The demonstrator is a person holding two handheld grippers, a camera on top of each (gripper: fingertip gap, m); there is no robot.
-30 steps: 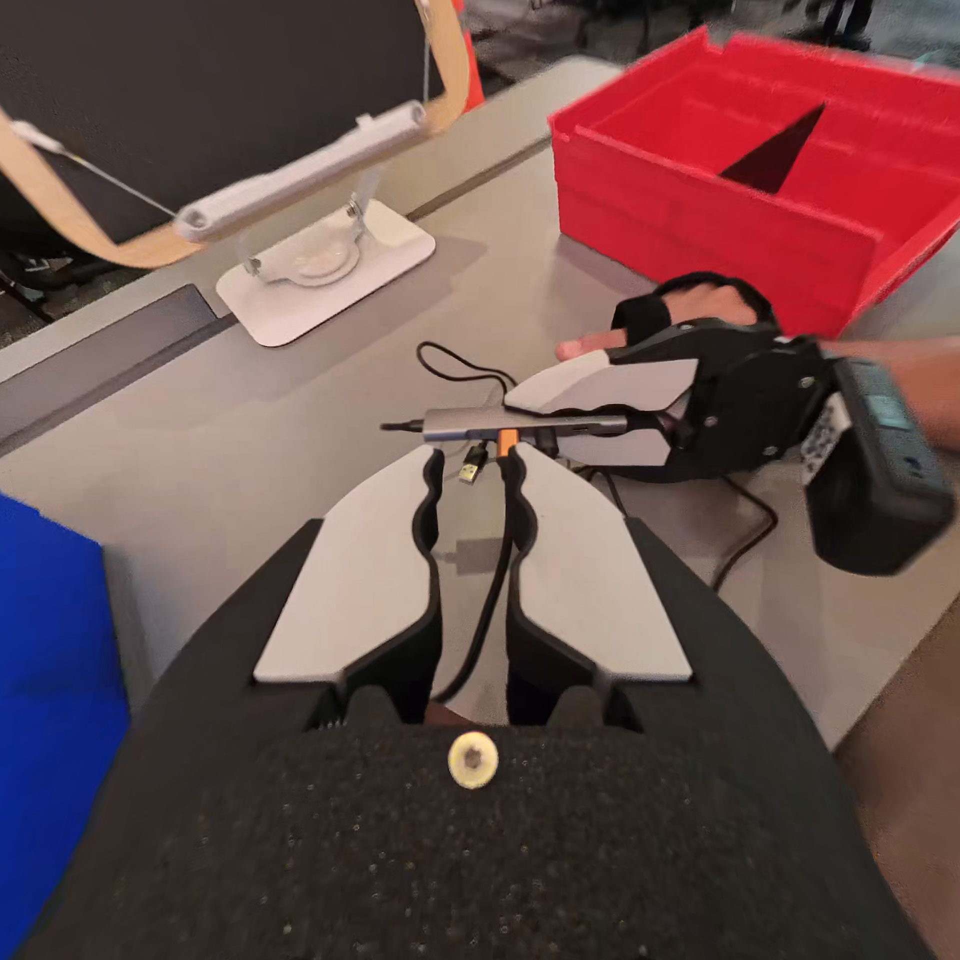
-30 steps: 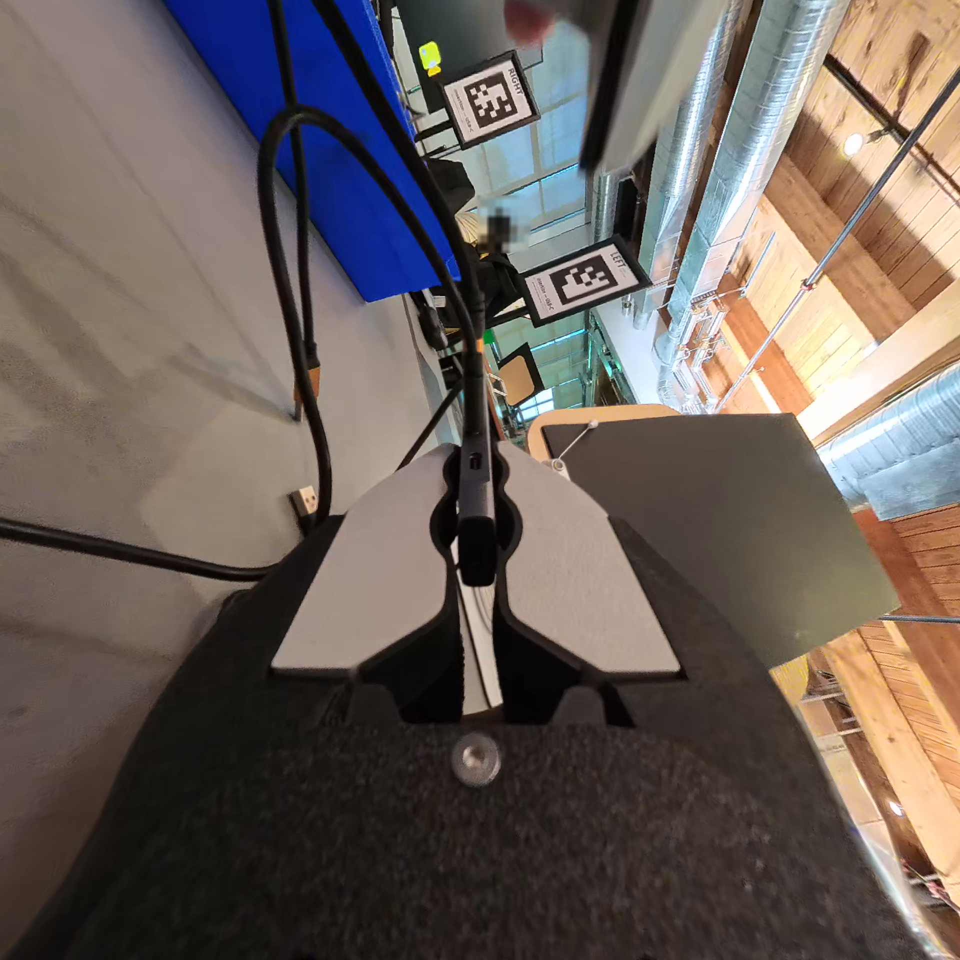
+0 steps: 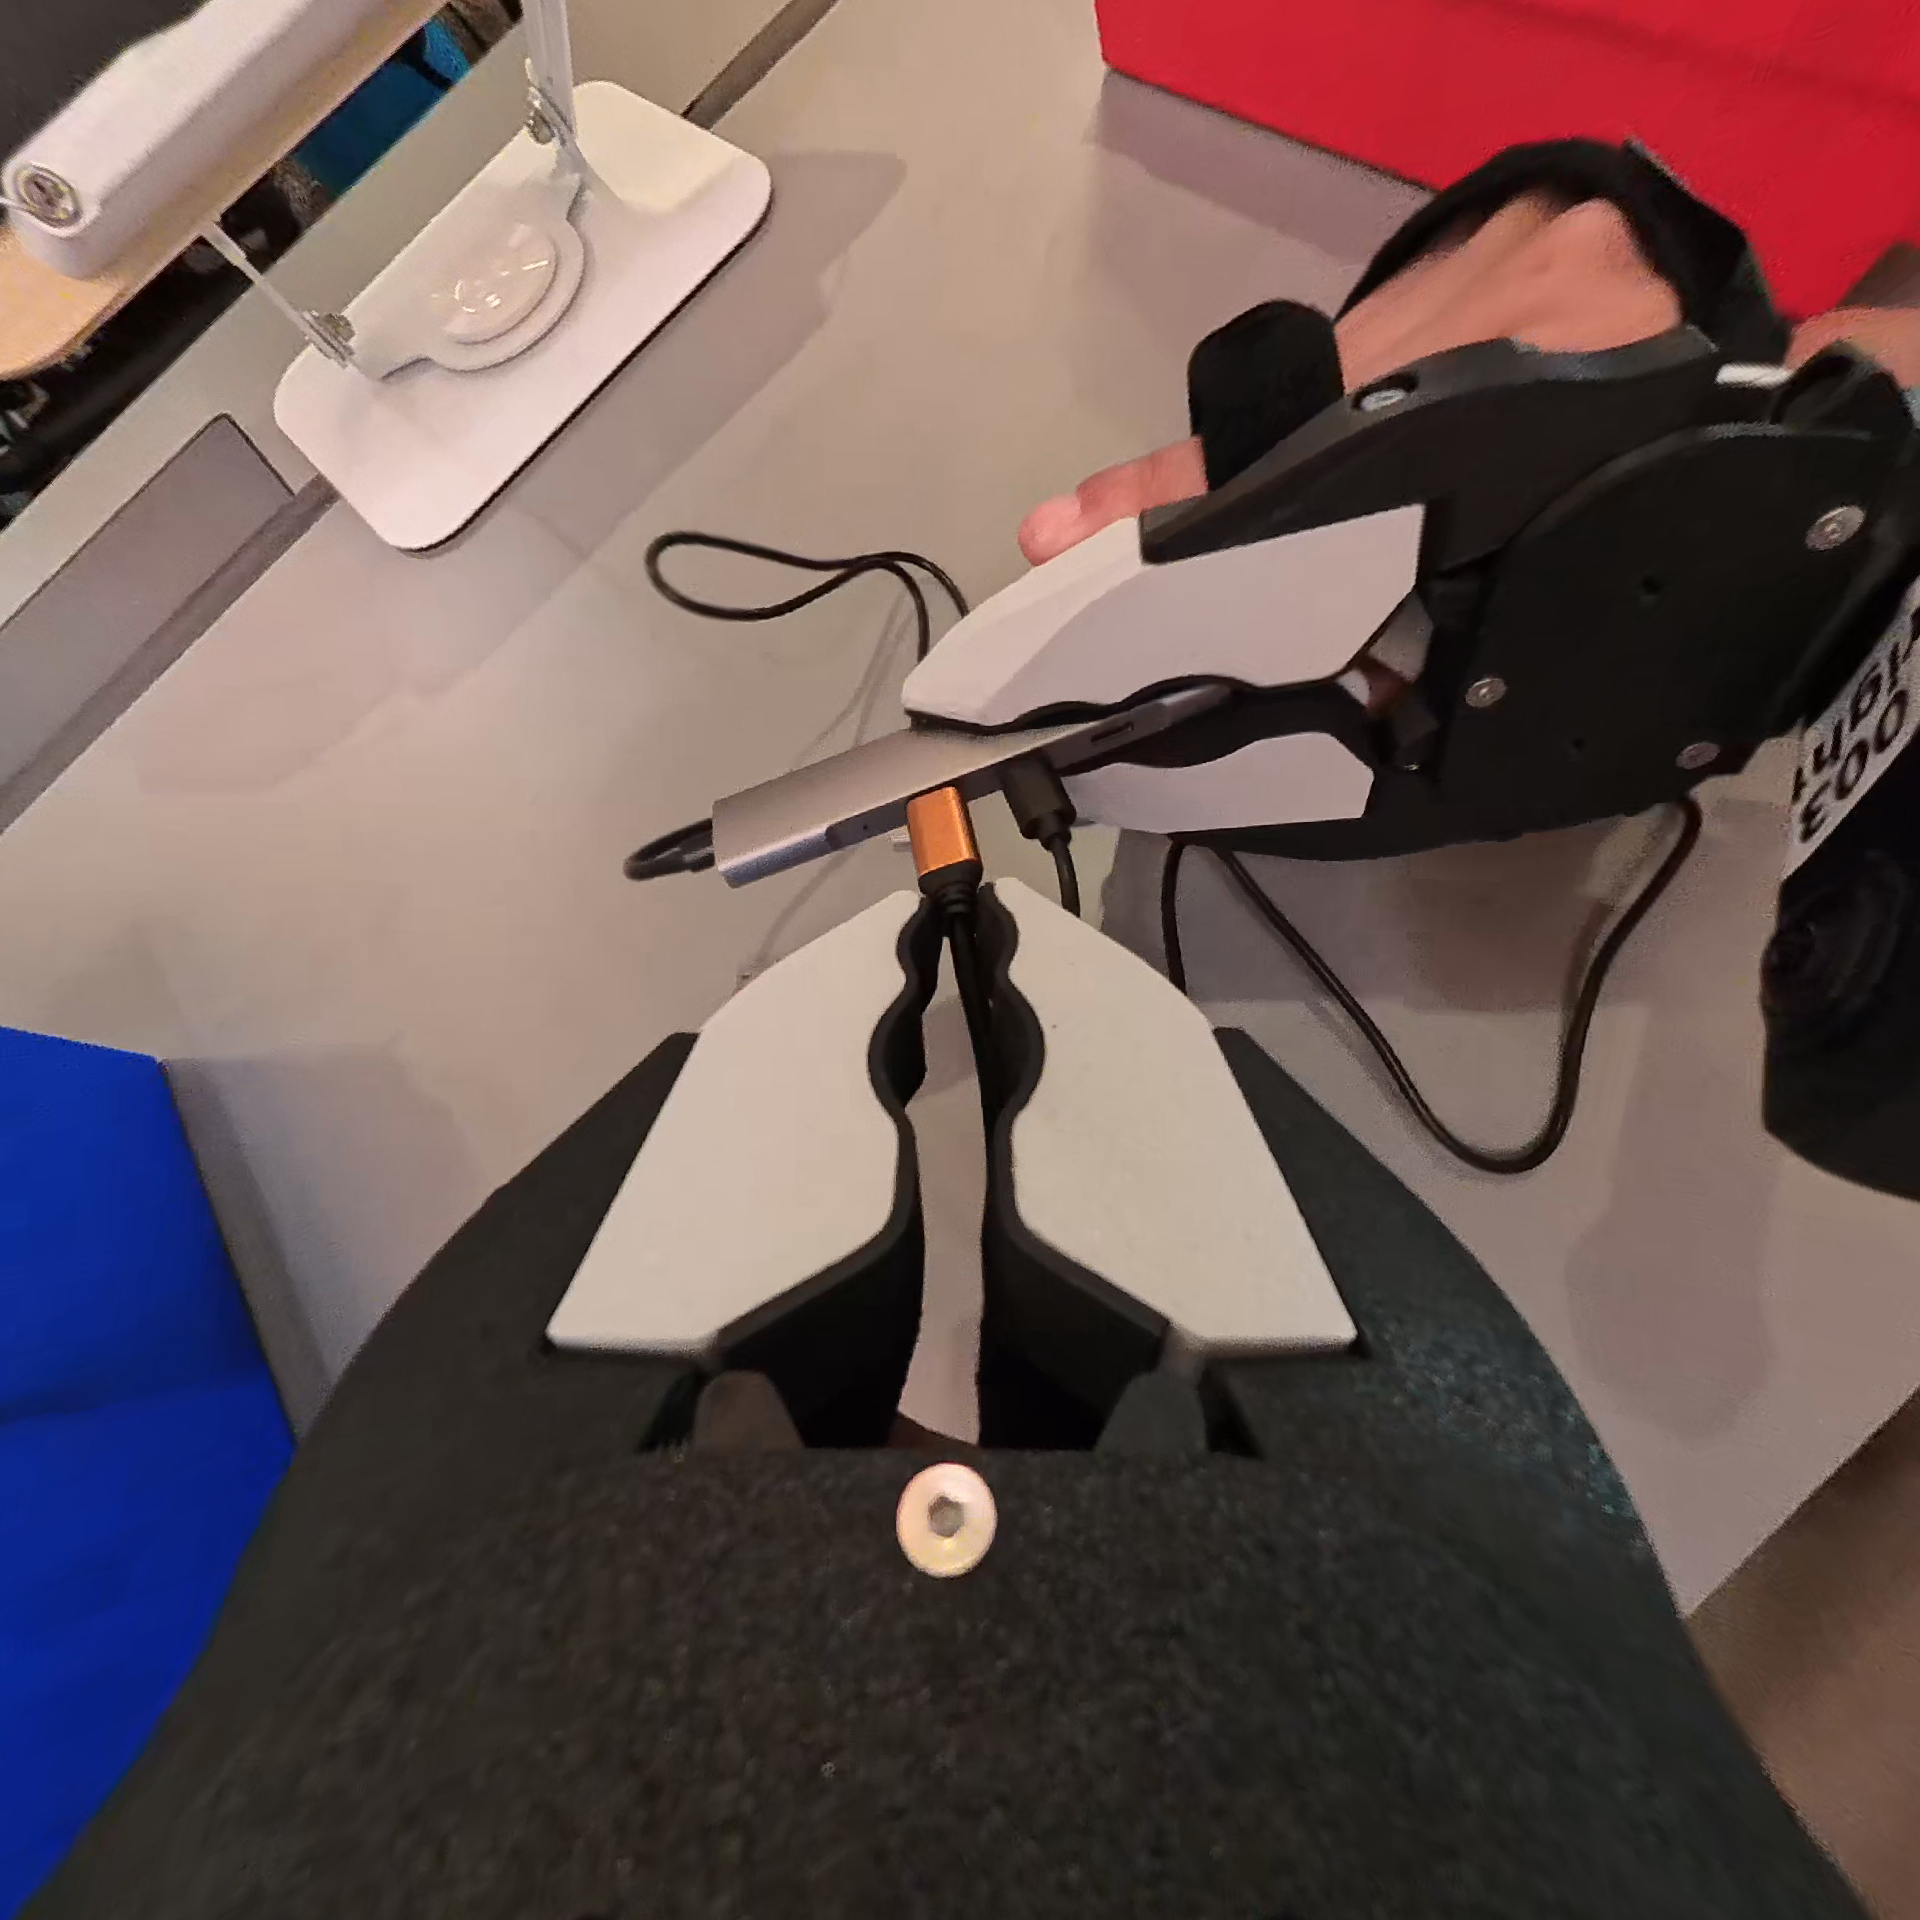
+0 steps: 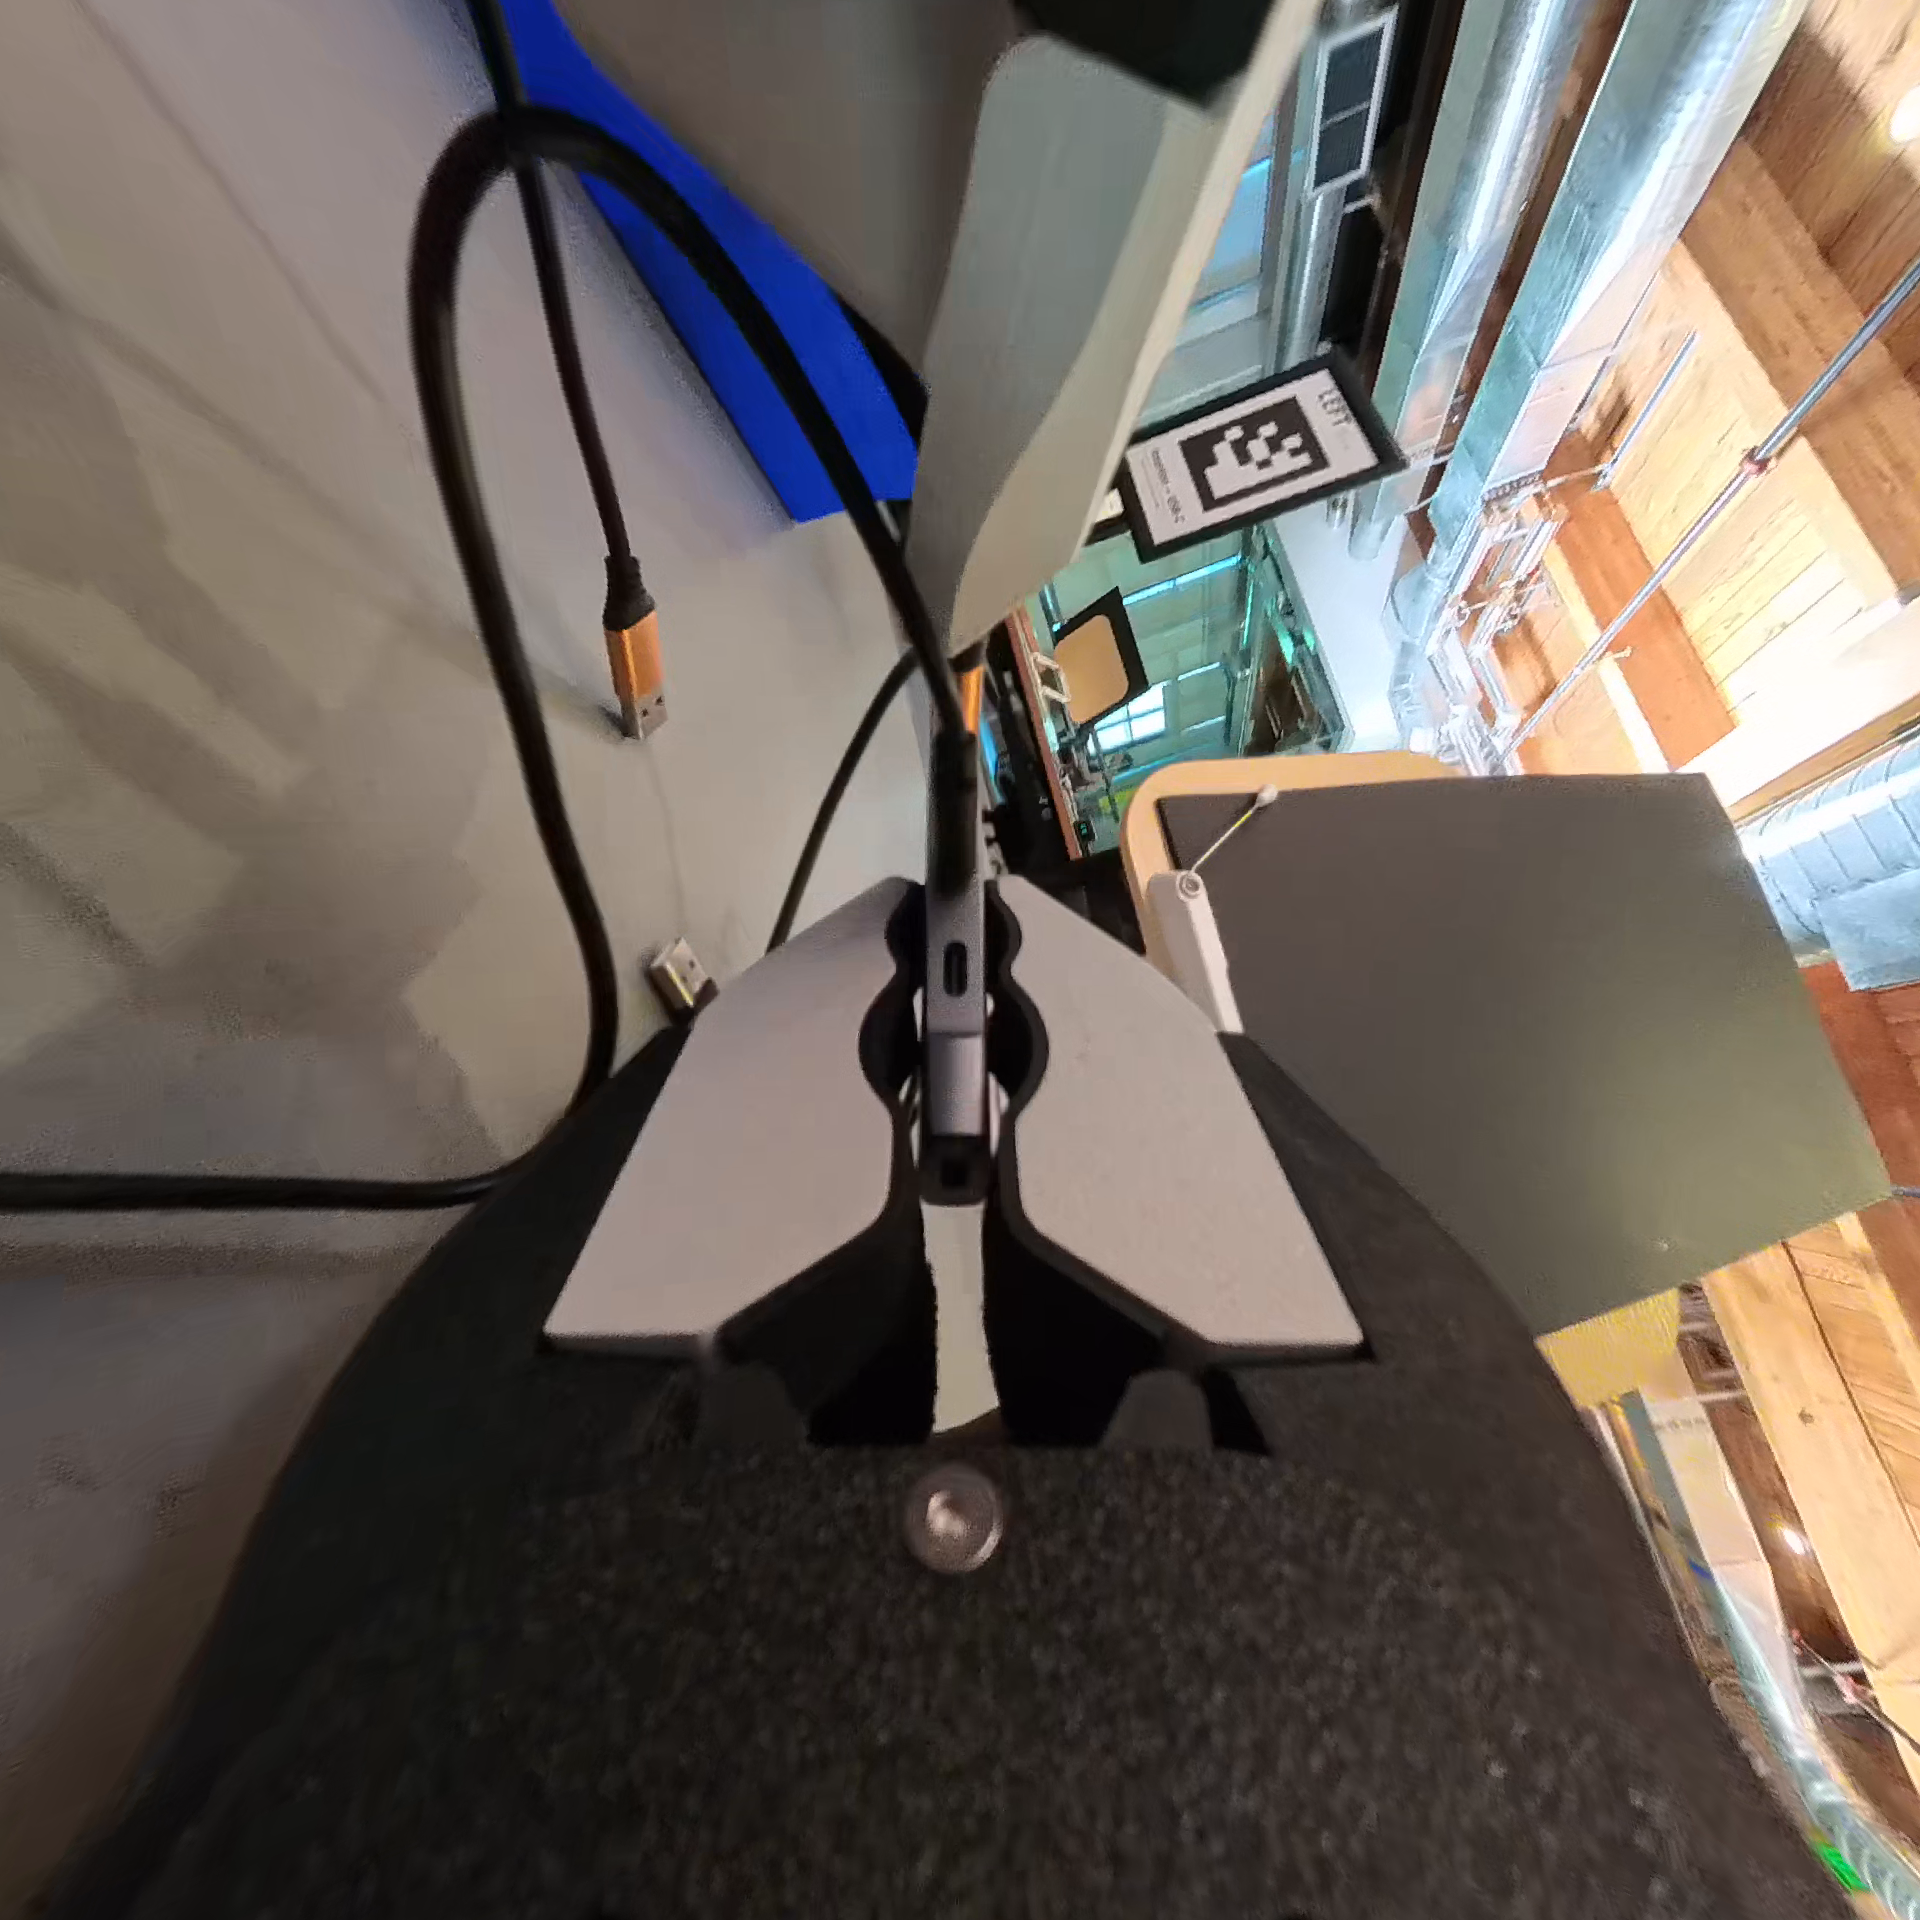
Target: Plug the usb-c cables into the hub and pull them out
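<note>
Above the grey table (image 3: 436, 790), our right tongs (image 3: 920, 753) are clamping the slim, rigid aluminium hub (image 3: 831, 821); our left tongs (image 3: 951, 899) are pinching the orange-collared black cable (image 3: 940, 836), floppy, best held by its plug.

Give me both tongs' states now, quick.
Left tongs: shut on the orange-tipped cable, at the hub.
Right tongs: shut on the hub.

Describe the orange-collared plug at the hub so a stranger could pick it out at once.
Start at the grey table, below the red bin, and find the slim grey metal hub clamped in the right gripper. The orange-collared plug sits against the hub's near edge, its black cable between the left gripper's fingertips. The neighbouring plug is all black.
</note>
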